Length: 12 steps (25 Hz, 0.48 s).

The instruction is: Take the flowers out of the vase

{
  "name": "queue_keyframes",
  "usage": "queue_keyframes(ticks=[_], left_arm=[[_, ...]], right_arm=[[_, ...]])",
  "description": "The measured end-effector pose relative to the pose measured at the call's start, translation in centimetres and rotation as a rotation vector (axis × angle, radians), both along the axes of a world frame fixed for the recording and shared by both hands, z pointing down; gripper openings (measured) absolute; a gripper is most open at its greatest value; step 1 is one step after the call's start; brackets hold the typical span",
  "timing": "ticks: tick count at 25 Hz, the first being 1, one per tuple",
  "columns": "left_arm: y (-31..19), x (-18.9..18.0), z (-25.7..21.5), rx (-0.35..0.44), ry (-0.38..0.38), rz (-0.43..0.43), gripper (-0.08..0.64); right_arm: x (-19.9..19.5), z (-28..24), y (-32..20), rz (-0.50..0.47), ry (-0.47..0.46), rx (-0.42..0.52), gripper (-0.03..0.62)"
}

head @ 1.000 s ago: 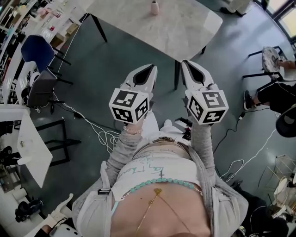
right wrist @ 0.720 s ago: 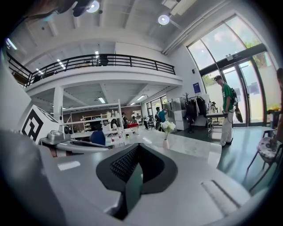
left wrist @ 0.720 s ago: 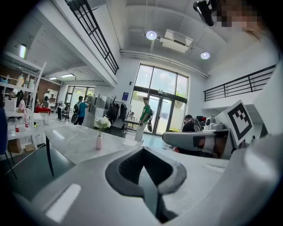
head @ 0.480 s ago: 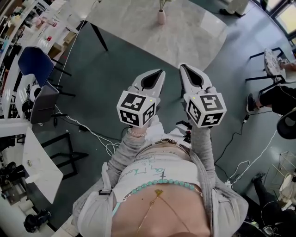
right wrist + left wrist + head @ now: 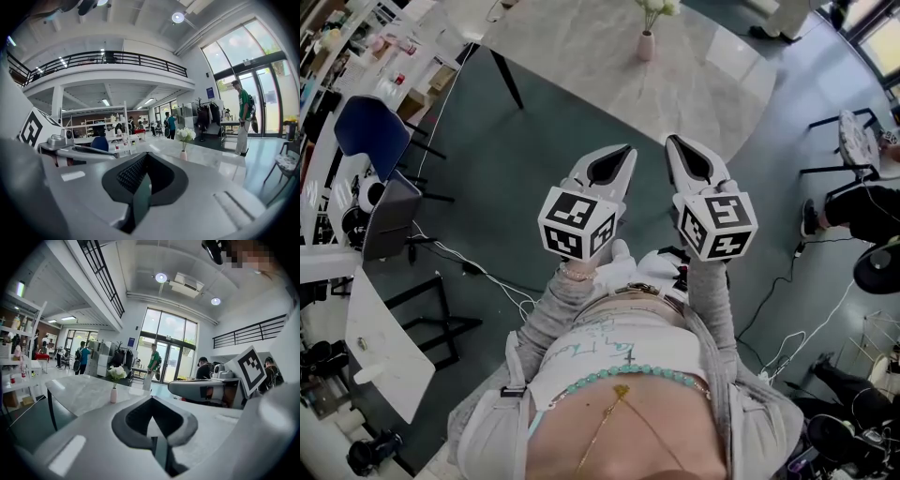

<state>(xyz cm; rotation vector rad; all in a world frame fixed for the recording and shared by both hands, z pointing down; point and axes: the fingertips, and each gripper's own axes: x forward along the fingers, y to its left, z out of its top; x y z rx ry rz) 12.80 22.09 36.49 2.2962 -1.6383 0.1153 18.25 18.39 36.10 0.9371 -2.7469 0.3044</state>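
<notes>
Change: vase (image 5: 645,45) sits lower in our head view than a second ago, and the flowers (image 5: 657,7) now show.
Where: flowers in vase, on worktop (image 5: 581,66), well ahead of us.
Left hand-held gripper (image 5: 622,153): jaws together, empty.
Right hand-held gripper (image 5: 674,143): same.
Cut off: flower tops.

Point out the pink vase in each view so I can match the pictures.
Head view: vase at top centre, on the far part of the table.
Left gripper view: vase left of centre, above the jaws.
Right gripper view: vase right of centre, above the jaws.
Shared landmark: the pale marble table it stands on, and the white flowers in it.
</notes>
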Motion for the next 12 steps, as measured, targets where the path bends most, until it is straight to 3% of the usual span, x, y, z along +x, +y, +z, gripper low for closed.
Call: queue_keyframes(ticks=[12], left_arm=[[-2.3,-1.4,0.2,0.001,0.016,-0.011,0.000]], right_arm=[[-0.9,0.2,-2.7,0.006,-0.024,-0.020,0.026]])
